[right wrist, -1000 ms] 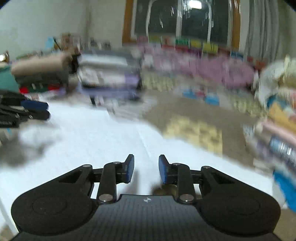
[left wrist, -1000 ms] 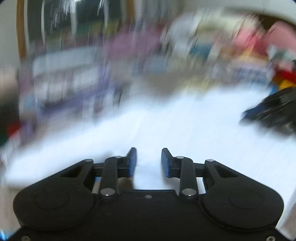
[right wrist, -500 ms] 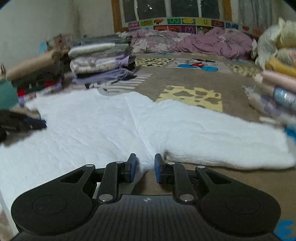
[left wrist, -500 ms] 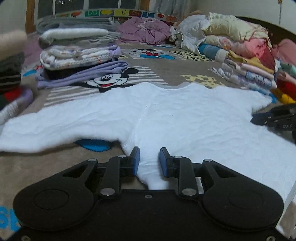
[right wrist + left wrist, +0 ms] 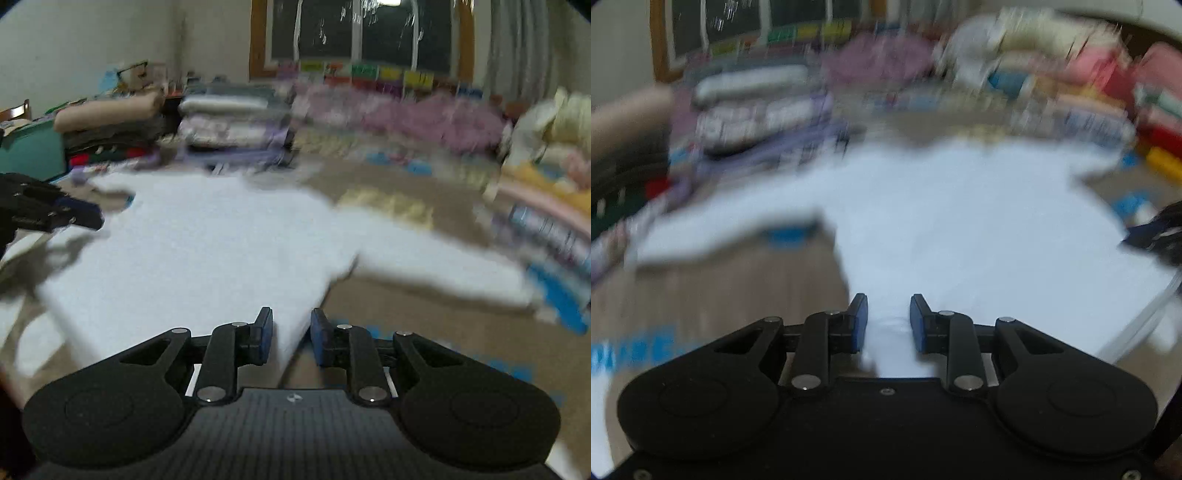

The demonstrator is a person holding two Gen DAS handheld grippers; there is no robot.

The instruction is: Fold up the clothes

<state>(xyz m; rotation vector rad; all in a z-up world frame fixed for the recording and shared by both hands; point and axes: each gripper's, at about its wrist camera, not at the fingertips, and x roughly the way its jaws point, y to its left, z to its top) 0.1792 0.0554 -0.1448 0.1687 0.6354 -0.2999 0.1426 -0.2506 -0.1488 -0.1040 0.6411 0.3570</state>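
A white long-sleeved top (image 5: pixel 960 221) lies spread flat on the patterned mat, sleeves out to both sides; both views are motion-blurred. My left gripper (image 5: pixel 888 319) is open above the garment's near left edge, with white cloth between the jaws but not pinched. My right gripper (image 5: pixel 291 332) is open above the near right edge of the top (image 5: pixel 207 240), cloth under the left finger. Each gripper shows in the other's view: the right one (image 5: pixel 1156 229) at the right edge, the left one (image 5: pixel 48 212) at the left edge.
A brown cartoon-print mat (image 5: pixel 424 332) covers the floor. Folded clothes are stacked behind the top (image 5: pixel 236 125) and at the right (image 5: pixel 1089 96). More piles lie by a dark window (image 5: pixel 362 33) at the back.
Both grippers have lifted and pulled back from the garment's lower edge, and their jaws have opened wider than half a second ago. The top still lies flat.
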